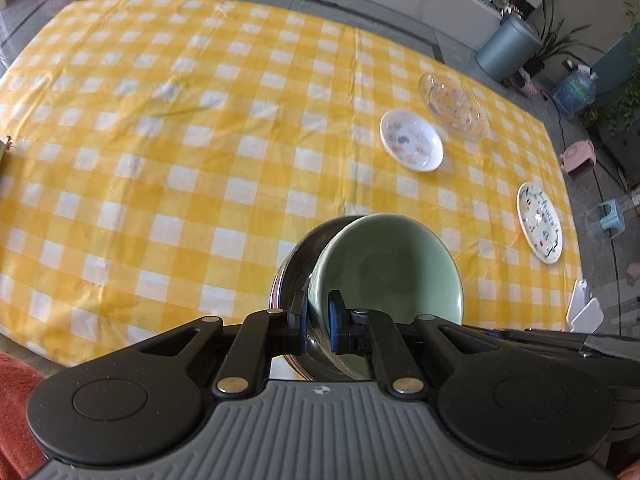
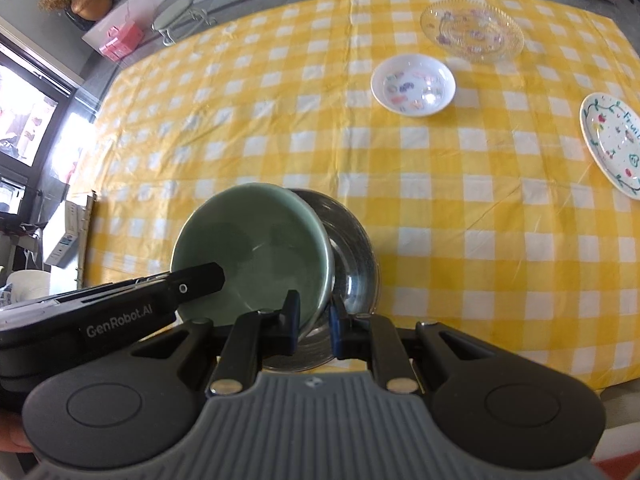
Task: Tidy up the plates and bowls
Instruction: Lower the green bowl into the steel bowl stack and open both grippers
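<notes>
- While the green bowl (image 1: 386,264) sits tilted inside the metal bowl (image 2: 352,256) at the near edge of the bench (image 1: 160,140), both tongs have hold of it
- left tongs (image 1: 318,322) pinch the green bowl's rim (right tongs (image 2: 314,322) clamp the same rim too)
- further out: white bowl (image 2: 413,85), glass plate (image 2: 472,32), painted plate (image 2: 614,142), well apart on the yellow check cloth (image 2: 440,208)
</notes>
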